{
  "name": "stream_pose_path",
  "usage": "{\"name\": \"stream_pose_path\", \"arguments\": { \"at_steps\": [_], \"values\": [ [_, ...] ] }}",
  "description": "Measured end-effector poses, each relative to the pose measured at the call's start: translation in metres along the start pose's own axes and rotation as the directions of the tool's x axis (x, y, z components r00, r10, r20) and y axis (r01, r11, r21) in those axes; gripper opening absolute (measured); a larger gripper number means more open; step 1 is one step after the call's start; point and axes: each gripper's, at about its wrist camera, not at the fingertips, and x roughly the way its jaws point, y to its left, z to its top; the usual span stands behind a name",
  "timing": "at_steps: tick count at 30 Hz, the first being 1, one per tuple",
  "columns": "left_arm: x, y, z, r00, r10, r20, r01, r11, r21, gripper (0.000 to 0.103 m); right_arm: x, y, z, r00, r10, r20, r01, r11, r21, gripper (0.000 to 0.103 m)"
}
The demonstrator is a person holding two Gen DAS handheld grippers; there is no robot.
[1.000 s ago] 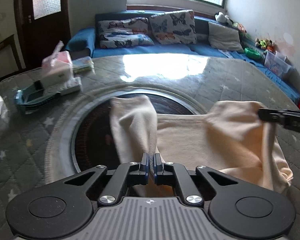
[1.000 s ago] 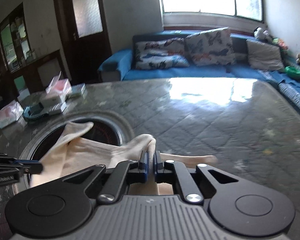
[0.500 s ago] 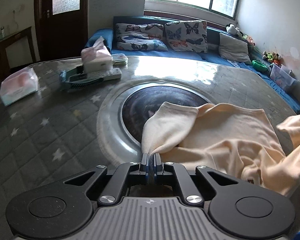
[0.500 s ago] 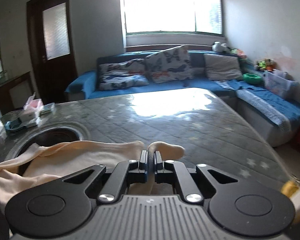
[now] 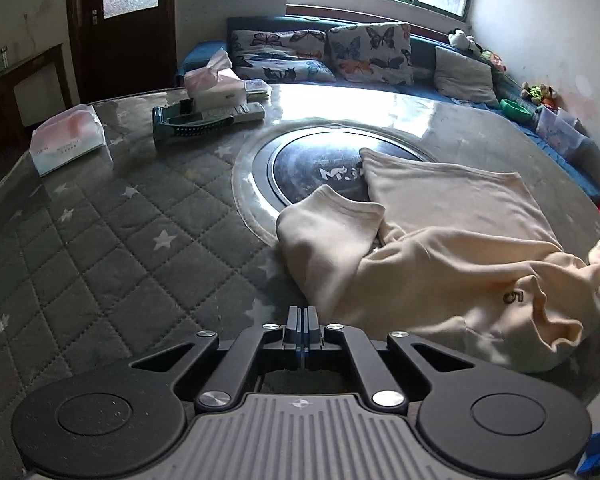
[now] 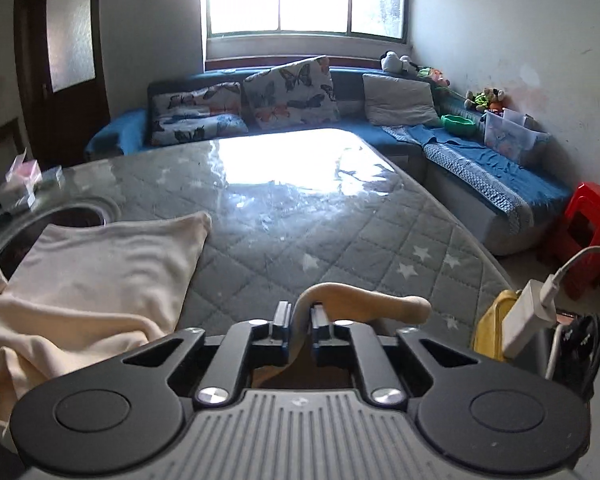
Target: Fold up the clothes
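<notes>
Jaws of right gripper (image 6: 300, 316), just opening, seemingly loose around cream garment (image 6: 84, 272); left gripper (image 5: 301, 316) closed.

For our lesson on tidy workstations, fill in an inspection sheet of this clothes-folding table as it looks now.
Surface: quilted grey table, glossy, round dark inset.
Job's things: cream garment, rumpled, partly over inset.
Clutter: tissue packs, remote.
Grippers: left gripper shut at garment's edge; right gripper just opening, cloth fold loose between jaws.
Cables: white charger with cable, beside table.
Surroundings: blue sofa, red stool.
</notes>
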Motion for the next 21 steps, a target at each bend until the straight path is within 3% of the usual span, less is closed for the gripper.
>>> {"name": "stream_pose_path", "arguments": {
  "at_steps": [4,10,14,21],
  "values": [
    [-0.009,-0.004,-0.001,1.0,-0.001,0.022,0.0,0.999,0.036,0.004,-0.007,0.001,-0.001,1.0,-0.016,0.0,0.016,1.0,-0.018,0.017],
    [-0.012,-0.033,0.003,0.996,-0.076,0.045,0.071,0.991,0.118,0.008,-0.011,0.005,0.004,1.0,-0.011,0.029,0.012,0.999,-0.03,0.022],
    [-0.004,-0.058,0.008,0.991,-0.132,0.031,0.125,0.979,0.158,0.025,-0.005,0.007,0.008,1.0,0.002,0.015,-0.001,0.999,-0.039,0.023],
    [0.011,-0.112,0.005,0.962,-0.272,-0.012,0.264,0.923,0.28,0.027,0.009,0.027,0.001,0.996,0.075,-0.046,-0.078,0.994,-0.072,0.027]
  ]
}}
